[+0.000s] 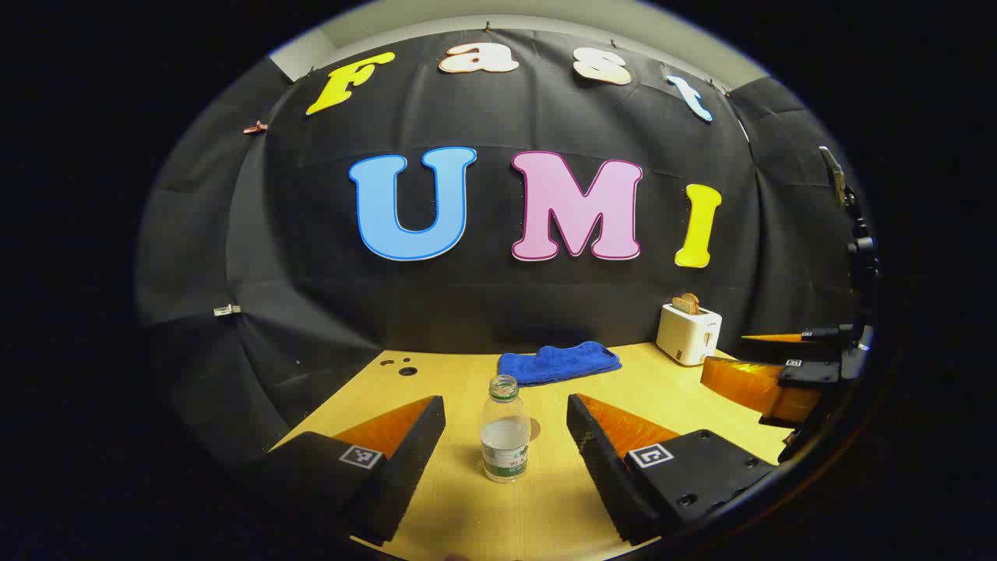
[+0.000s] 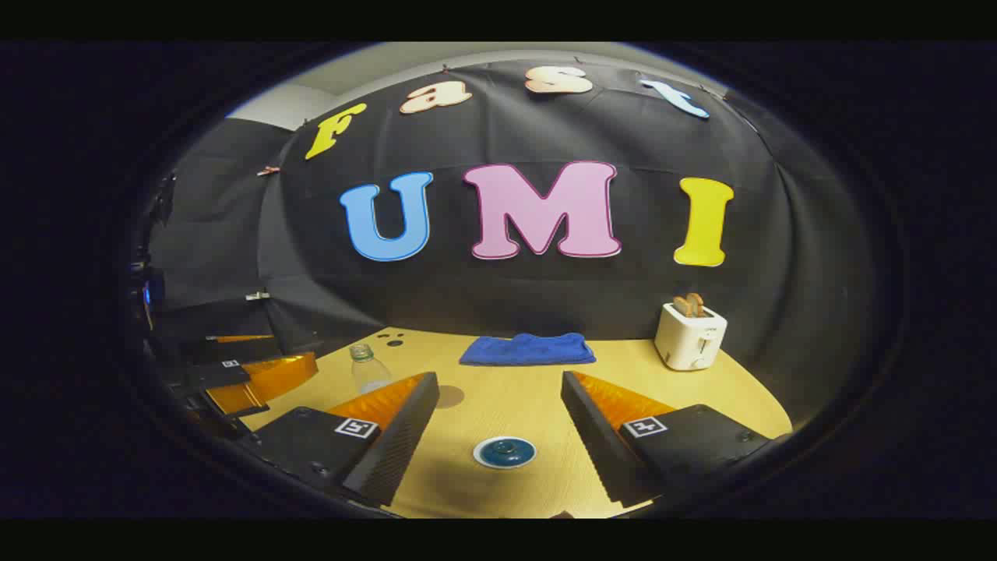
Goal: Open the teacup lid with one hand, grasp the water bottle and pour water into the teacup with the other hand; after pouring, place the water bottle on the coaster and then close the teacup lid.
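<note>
wooden table (image 1: 467, 514): both tongs (image 1: 506, 436) (image 2: 498, 421) gape wide, gripping nothing.

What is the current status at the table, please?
Left gripper open, lined up on water bottle, uncapped, upright. Right gripper open over lidded teacup. Blue towel and toaster well back, nothing blocking.

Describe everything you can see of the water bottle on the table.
The bottle is small, clear plastic, with a banded label low on its body and no cap on its greenish neck. It looks roughly half full. It stands upright on the wooden table, centred ahead of the open left claw, untouched. In the right gripper view it stands beside that claw's finger.
</note>
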Demonstrator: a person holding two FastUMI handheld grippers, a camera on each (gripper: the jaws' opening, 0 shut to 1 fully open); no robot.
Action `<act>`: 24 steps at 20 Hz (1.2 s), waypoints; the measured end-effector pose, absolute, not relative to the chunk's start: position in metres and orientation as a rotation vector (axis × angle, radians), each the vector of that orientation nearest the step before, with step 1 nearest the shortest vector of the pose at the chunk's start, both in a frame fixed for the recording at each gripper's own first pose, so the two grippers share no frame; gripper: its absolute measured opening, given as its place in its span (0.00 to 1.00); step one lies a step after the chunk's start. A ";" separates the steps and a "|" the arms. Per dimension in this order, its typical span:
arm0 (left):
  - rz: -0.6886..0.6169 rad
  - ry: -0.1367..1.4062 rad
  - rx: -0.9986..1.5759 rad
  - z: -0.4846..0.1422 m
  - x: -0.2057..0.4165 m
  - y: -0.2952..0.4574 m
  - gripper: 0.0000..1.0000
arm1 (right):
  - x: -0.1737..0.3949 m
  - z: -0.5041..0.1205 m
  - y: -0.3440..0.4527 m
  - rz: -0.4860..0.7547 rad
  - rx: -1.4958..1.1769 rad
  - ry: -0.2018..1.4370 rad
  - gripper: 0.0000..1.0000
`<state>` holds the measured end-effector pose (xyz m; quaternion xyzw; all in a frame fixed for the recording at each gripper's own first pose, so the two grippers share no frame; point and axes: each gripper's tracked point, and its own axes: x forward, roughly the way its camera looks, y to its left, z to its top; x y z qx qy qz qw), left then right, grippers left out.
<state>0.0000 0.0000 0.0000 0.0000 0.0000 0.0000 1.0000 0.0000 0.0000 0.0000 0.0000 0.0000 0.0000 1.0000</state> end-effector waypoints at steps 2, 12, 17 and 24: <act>0.005 0.014 -0.003 -0.007 0.001 0.001 0.99 | 0.002 -0.009 0.002 0.011 -0.002 0.011 0.98; 0.029 0.042 -0.013 -0.023 0.011 0.008 0.99 | 0.025 -0.037 0.005 0.022 -0.008 0.055 0.98; 0.044 0.038 -0.015 -0.022 0.012 0.015 0.99 | 0.025 -0.039 0.007 0.023 -0.007 0.062 0.98; 0.047 0.074 -0.003 -0.049 0.013 0.019 0.99 | 0.034 -0.071 0.002 0.007 -0.023 0.111 0.98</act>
